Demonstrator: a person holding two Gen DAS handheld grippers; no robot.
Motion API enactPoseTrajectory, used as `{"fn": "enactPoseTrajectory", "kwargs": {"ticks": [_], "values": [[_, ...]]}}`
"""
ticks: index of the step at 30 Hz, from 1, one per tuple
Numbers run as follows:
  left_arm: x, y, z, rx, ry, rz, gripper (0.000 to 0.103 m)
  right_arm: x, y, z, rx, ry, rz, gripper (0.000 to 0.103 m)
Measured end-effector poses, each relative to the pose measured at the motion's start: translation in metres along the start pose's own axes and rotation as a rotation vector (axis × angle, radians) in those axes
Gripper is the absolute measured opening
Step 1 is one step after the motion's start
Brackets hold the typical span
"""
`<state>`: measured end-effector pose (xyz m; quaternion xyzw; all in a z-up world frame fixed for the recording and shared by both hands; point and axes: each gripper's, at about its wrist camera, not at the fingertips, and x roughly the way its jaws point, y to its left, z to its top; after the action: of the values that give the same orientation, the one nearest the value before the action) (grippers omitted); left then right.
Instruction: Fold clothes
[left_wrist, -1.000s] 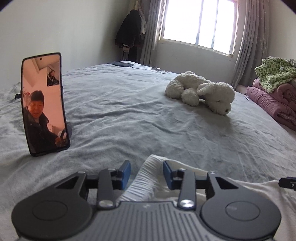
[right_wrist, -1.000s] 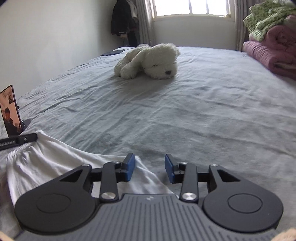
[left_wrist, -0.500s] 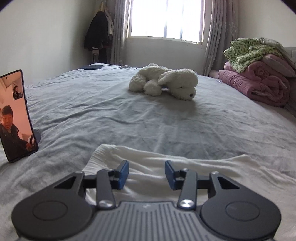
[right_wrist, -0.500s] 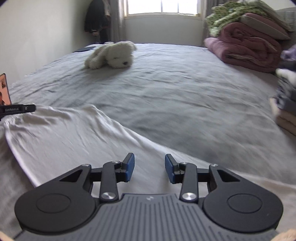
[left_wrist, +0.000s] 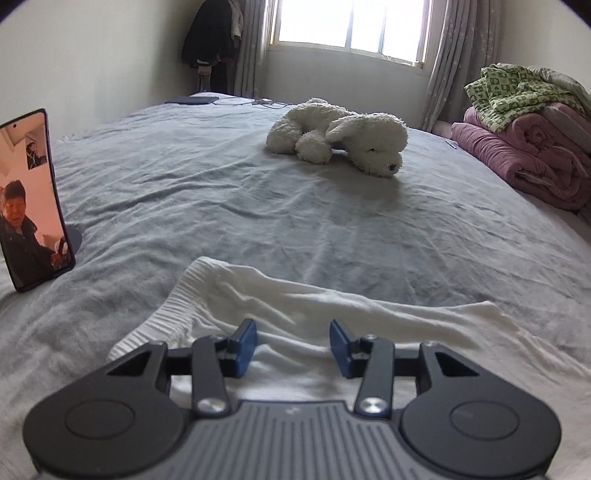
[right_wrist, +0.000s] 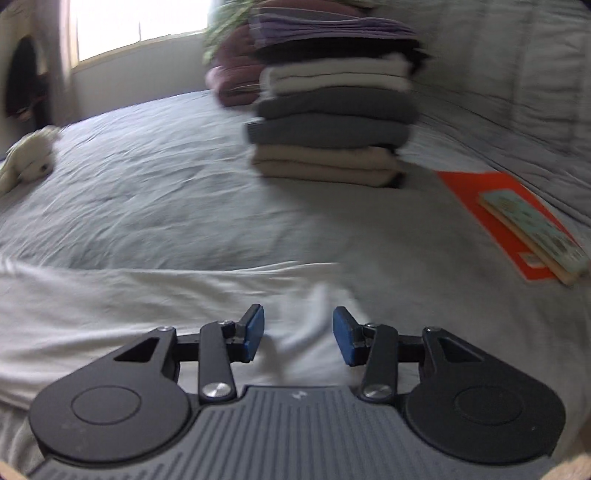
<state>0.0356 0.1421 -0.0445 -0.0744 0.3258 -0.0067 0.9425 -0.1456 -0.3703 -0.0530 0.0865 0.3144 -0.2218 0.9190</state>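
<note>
Apparently nothing gripped: left gripper (left_wrist: 293, 341) parted, right gripper (right_wrist: 298, 334) opening, over white garment (left_wrist: 332, 306).

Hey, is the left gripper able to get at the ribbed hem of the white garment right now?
Probably yes: the left gripper stands open just above the white garment, and nothing lies between it and the ribbed hem beside it.

Motion-blurred stack of folded clothes (right_wrist: 332, 110); phone (left_wrist: 31, 199) edge-cropped.
</note>
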Motion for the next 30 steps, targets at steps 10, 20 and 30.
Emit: {"fn": "enactPoseTrajectory", "kwargs": {"ticks": [10, 20, 30], "values": [[-0.022, -0.029, -0.004, 0.064, 0.051, -0.186, 0.060, -0.005, -0.015, -0.007, 0.060, 0.031, -0.059, 0.051], [-0.027, -0.044, -0.008, 0.127, 0.082, -0.225, 0.066, 0.004, 0.014, -0.014, -0.032, 0.043, -0.043, 0.033], [-0.026, -0.058, -0.009, 0.125, 0.140, -0.347, 0.066, -0.018, 0.060, 0.003, -0.108, -0.010, 0.072, 0.012]]}}
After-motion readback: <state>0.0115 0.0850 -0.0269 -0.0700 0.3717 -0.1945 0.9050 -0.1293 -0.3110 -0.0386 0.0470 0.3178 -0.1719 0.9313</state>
